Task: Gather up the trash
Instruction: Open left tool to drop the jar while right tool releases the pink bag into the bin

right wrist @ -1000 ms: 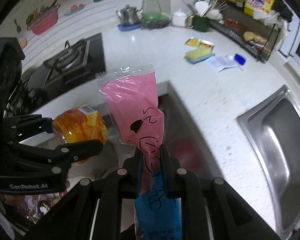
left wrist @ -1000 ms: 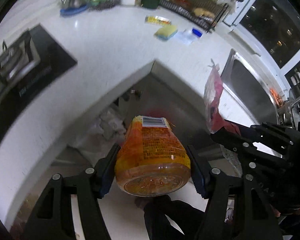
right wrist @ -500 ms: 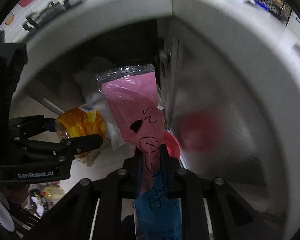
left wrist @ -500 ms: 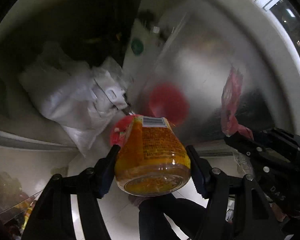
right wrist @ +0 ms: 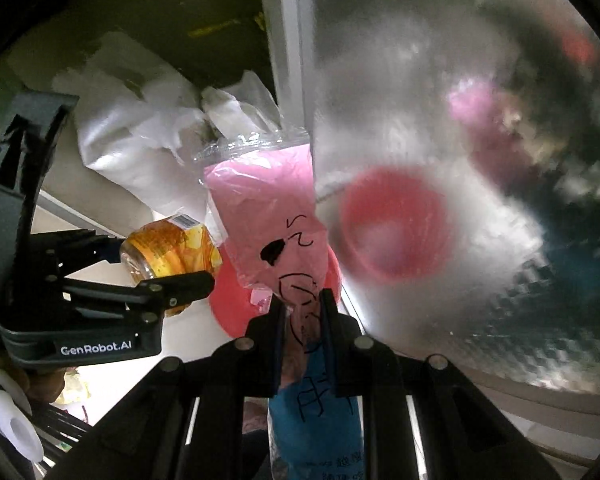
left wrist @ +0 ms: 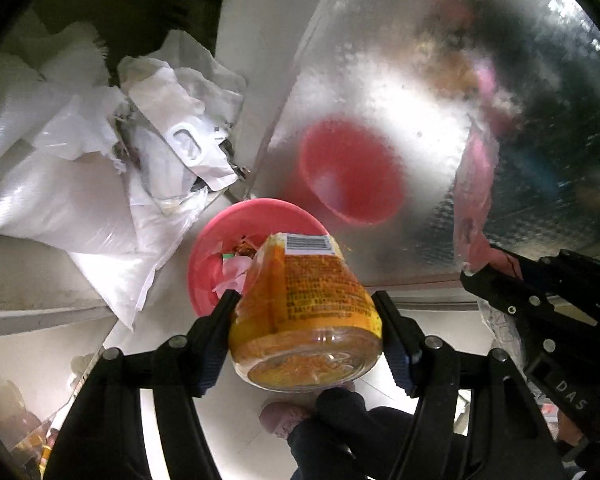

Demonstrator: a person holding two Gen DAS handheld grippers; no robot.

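In the left wrist view, the left tongs point(left wrist: 306, 334) clamp an orange-labelled plastic jar point(left wrist: 306, 312) by its sides, its clear base toward the camera and its barcoded neck tipped toward twelve o'clock, directly above a pink bin point(left wrist: 212, 248) that holds scraps of litter. At ten o'clock from the jar lie crumpled white plastic bags point(left wrist: 100, 168) against a dark opening; at one o'clock a shiny metal panel point(left wrist: 420, 80) mirrors the bin as a blurred red shape. At three o'clock the right tongs point(left wrist: 496, 268) enter, pinching a pink wrapper point(left wrist: 474, 188) that stands up in front of the panel. In the right wrist view, the right tongs point(right wrist: 302, 312) are drawn narrow on a pink and blue snack wrapper point(right wrist: 264, 216), its pink end with black marks pointing to twelve o'clock, its blue end trailing back between the arms. The pink bin point(right wrist: 228, 300) shows beneath and behind the wrapper, partly hidden by it. At nine o'clock the left tongs point(right wrist: 168, 264) hold the orange jar point(right wrist: 168, 246) just beside the bin's rim. White bags point(right wrist: 140, 140) sit at eleven o'clock, and the metal panel point(right wrist: 480, 140) fills the right half, carrying the bin's red reflection.
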